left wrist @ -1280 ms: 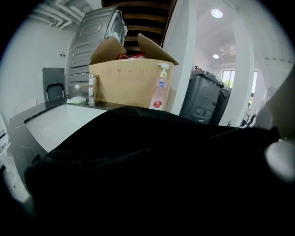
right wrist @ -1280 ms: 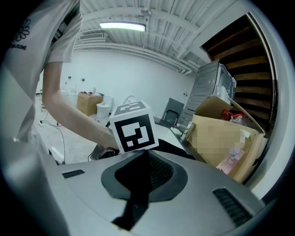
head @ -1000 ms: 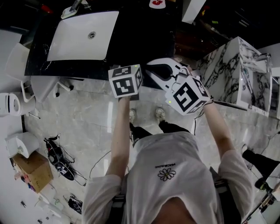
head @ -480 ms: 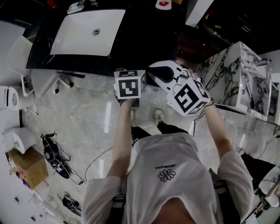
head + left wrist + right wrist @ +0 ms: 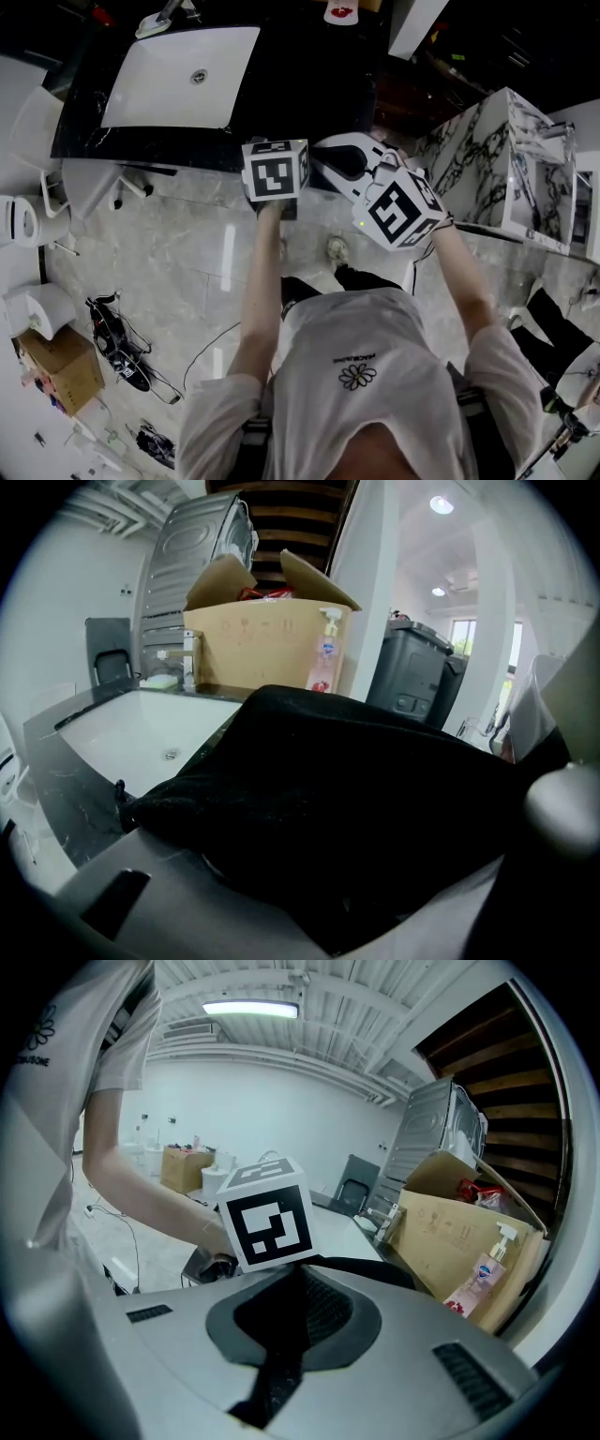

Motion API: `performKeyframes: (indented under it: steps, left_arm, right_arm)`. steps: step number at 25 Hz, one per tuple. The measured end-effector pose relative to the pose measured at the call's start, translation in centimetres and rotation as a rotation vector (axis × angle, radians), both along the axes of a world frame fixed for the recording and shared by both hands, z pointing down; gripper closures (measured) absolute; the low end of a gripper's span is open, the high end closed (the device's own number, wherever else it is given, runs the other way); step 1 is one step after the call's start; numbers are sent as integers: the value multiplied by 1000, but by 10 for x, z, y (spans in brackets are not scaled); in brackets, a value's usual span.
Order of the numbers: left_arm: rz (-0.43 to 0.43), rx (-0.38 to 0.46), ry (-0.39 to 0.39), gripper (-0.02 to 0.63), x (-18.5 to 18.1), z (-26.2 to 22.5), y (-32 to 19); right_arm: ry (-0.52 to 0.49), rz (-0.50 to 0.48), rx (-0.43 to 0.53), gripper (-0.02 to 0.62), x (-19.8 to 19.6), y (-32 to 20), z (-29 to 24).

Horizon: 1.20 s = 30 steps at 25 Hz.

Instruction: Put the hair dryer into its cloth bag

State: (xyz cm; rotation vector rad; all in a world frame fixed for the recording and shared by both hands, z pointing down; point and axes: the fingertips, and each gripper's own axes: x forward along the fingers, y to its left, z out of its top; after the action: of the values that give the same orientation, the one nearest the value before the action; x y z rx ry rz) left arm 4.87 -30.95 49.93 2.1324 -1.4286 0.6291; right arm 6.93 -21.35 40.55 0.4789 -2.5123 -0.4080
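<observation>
Two hand-held grippers, left just being closed on cloth bag, hair dryer being gripped by right, bottle label unreadable.

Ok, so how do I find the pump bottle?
Find the big white sink in the dark counter. Behind it stands an open cardboard box, and the pump bottle stands at the box's right end. Only it is clear, with a white pump, blue label and pink liquid.
</observation>
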Motion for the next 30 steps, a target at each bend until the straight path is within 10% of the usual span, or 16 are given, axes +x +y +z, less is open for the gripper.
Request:
performKeyframes:
  steps: [19, 30]
  left_arm:
    - [41, 128, 47, 402, -26, -62, 56]
    - [111, 544, 118, 446, -77, -215, 61]
  right_arm:
    - [-76, 194, 83, 490, -4, -3, -45]
    - [-284, 555, 295, 498, 10, 3, -131]
